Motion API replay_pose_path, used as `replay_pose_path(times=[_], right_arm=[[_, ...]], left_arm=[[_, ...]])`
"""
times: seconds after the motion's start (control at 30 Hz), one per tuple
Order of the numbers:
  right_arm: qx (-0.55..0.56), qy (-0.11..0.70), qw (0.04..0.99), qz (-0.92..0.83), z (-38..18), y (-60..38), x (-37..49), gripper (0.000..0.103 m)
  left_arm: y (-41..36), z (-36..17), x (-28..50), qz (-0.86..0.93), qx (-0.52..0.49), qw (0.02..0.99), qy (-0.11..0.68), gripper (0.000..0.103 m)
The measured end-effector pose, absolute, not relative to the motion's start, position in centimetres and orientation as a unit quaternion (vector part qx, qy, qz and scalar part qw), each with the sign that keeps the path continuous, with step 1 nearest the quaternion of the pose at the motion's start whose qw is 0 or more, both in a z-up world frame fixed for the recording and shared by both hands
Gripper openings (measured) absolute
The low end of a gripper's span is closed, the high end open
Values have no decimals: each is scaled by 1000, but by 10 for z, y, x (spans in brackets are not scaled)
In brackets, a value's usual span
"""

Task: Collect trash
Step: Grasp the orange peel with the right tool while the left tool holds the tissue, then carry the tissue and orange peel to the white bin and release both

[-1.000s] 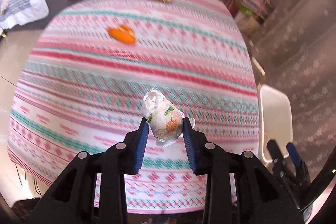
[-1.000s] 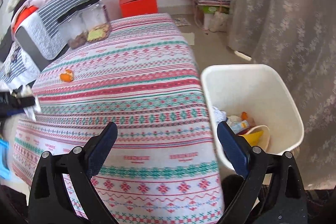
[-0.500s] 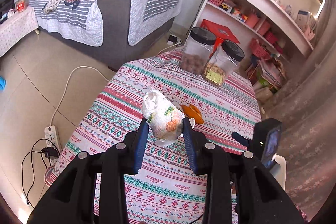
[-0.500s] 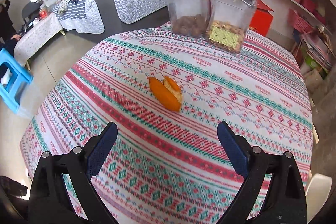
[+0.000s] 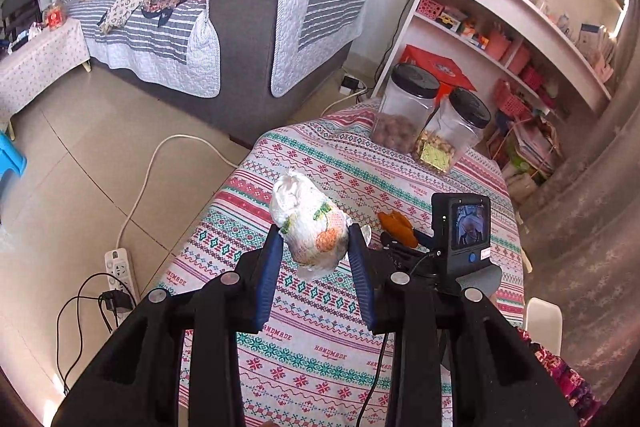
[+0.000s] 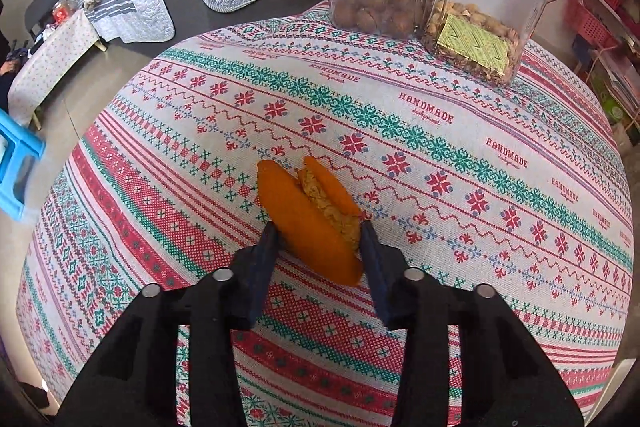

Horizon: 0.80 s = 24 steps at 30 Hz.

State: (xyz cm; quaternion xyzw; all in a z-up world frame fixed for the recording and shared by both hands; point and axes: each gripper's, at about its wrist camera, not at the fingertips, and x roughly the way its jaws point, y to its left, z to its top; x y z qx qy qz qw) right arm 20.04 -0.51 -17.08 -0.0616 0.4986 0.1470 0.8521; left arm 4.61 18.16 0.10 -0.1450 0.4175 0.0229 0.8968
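Left gripper [image 5: 315, 253] clamps the crumpled printed plastic wrapper [image 5: 310, 227], held aloft. Right gripper [image 6: 320, 241] straddles the curled orange peel [image 6: 310, 223] mid-table on the patterned tablecloth [image 6: 440, 147], jaws touching or nearly so; grip unconfirmed. Risk: the curved peel squirts out, or the tips snag cloth.
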Motion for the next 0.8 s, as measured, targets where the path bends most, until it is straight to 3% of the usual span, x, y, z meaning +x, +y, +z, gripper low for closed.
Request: replay_pose_path(times=[0.07,0.13,0.8], right_arm=[[-65,497,853,147,-166,-5,197,20],[-62,487,859,146,-159,-7,191,17],[-27,335,936,103,-15,-88,88,15]], left_arm=[[181,2,46,23,-146,897,416,34],[180,4,46,23,-145,899,412,34],[149,17,45,-3,-169,909,382,34]])
